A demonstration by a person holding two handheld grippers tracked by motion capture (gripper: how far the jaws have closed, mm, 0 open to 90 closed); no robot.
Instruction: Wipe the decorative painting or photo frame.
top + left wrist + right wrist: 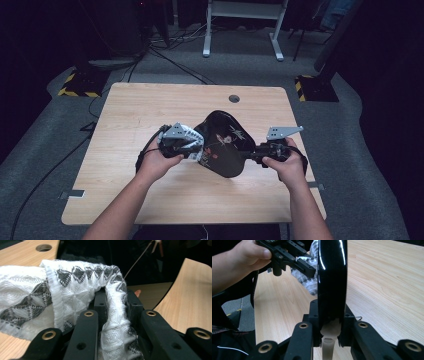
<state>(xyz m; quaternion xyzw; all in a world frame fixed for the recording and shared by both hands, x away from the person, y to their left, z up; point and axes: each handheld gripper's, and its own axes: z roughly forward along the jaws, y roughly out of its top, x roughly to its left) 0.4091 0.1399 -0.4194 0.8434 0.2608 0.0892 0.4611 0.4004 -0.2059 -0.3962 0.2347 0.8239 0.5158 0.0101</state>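
The right tool [329, 336] clamps the pale handle of a black fan [227, 142], held on edge above the table [150, 100]. The left tool [112, 322] pinches a white patterned cloth [75, 282] against its face, probably mid-wipe; how much remains is unclear.

One black fan [226, 145], one patterned cloth [75, 287], two grippers.

Light wood counter [150, 110] with round cable hole [234, 98] near its far edge. Grey carpet floor [370, 165] around it. White desk frame legs [206, 35] beyond the counter. Black-yellow hazard-striped bases [80, 87] at far left and far right [315, 86]. Black cables [45, 175] trail over the floor at left.
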